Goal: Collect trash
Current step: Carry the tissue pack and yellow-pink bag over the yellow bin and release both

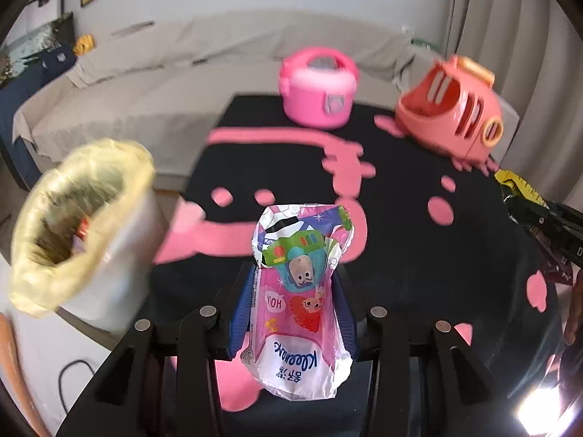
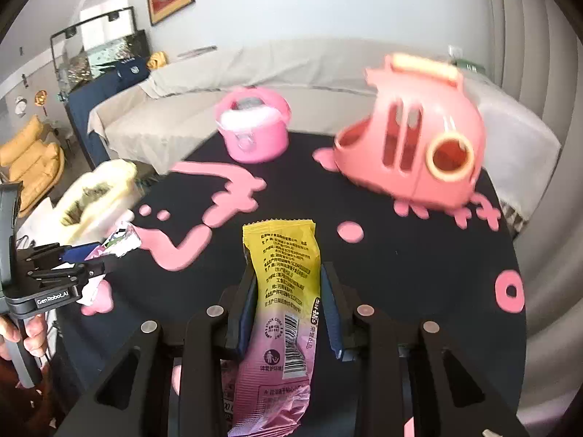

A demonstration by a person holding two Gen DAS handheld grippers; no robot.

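Left gripper [image 1: 295,313]: fingers pinching a crumpled Kleenex tissue packet [image 1: 300,291], held clear above the table's [image 1: 419,255] near edge, likely for carrying to the lined trash bin [image 1: 83,225] beside its left edge.

Right gripper [image 2: 288,313]: fingers pinching a yellow-and-pink snack wrapper [image 2: 284,291], lifted likewise.

Toy rice cooker [image 1: 317,87], toy toaster [image 1: 452,105]: far edge, untouched.

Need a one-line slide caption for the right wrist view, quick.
Right gripper shut on a yellow-pink snack wrapper above the black-and-pink table, lined trash bin at left.
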